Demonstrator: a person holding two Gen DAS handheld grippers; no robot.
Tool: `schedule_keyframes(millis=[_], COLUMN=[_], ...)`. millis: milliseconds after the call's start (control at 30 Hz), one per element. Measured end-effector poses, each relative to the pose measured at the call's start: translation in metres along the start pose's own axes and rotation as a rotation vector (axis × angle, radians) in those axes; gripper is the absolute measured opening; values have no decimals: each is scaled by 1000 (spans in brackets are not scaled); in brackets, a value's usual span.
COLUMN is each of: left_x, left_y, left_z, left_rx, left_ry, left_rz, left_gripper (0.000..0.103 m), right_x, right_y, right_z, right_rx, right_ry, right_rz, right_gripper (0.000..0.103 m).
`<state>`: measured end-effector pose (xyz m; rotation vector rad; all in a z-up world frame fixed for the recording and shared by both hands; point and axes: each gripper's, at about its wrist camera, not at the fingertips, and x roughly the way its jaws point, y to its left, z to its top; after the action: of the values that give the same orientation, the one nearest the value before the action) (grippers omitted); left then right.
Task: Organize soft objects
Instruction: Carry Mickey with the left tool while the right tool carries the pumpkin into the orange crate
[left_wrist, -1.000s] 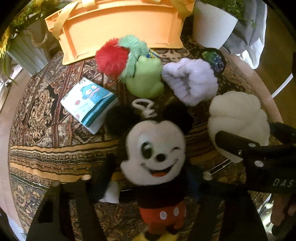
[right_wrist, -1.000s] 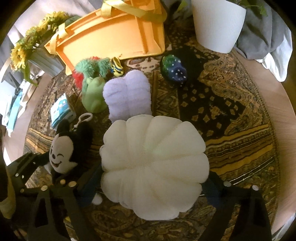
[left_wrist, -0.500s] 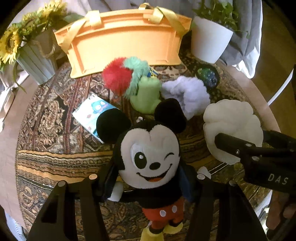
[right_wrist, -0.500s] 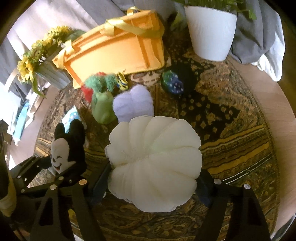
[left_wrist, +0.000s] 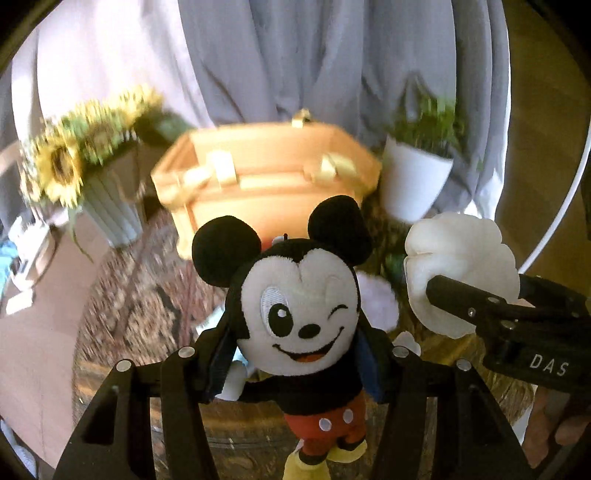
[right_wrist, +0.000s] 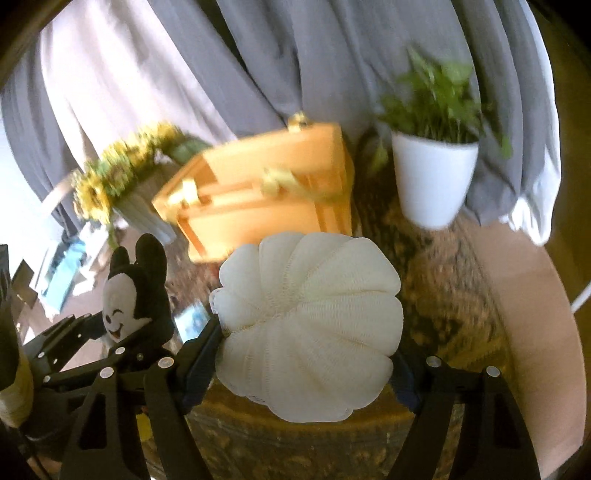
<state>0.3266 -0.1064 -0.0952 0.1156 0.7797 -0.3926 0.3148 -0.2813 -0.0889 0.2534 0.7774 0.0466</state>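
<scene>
A black, white and red mouse plush (left_wrist: 299, 310) hangs above the patterned cloth, and my left gripper (left_wrist: 295, 350) is shut on its neck and shoulders. Its legs dangle below the fingers. To the right, a cream shell-shaped cushion (left_wrist: 458, 273) is up in the air too. My right gripper (right_wrist: 306, 362) is shut on that cushion (right_wrist: 310, 306), with a pad pressed into each side. In the right wrist view the mouse plush (right_wrist: 125, 302) and the left gripper (right_wrist: 110, 343) show at the lower left. An open orange basket (left_wrist: 266, 184) with yellow handles stands behind both toys.
A white pot with a green plant (right_wrist: 432, 181) stands right of the basket (right_wrist: 266, 206). A grey ribbed pot of sunflowers (left_wrist: 107, 206) stands to its left. A lilac plush (left_wrist: 376, 299) peeks out behind the mouse. Grey curtains hang at the back, beyond the round cloth-covered table (left_wrist: 140, 295).
Both grippers have risen with their toys and tilted upward. The basket and curtains now fill the upper view. The other toys on the cloth have dropped out of sight behind the held ones.
</scene>
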Motion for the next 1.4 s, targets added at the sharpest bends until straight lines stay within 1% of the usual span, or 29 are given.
schedule_keyframes(millis=[167,433,533,733,900,1067,1300,1400], left_x=[-13,-22,-21,-19,-9,11,47,66], left_y=[10,27,34,44,52,62,75,80], left_z=[30,75,94,126,154,179,210,223], left_rx=[6,20,31,47,64,69,77,79], left_ry=[-84,-172,-194,-254,-291,-289,-271,-259], left_rz=[10,14,10,35,66,85,99,111], left_gripper=[57,57,57,57,57,57,57,57], right_x=[-8,-13,-11,0,17,43,86,104], right_y=[13,32,37,44,45,46,44,42], right_z=[25,66,83,118,146,179,210,215], right_rx=[-15,-29,-36,-46,-61,-78,-82,-81], right_ry=[-77,-183,-207,-234,-236,-217,-151,-117], right_rz=[23,64,71,82,75,64,56,46], right_gripper=[80,80,80,80,80,80,80,80])
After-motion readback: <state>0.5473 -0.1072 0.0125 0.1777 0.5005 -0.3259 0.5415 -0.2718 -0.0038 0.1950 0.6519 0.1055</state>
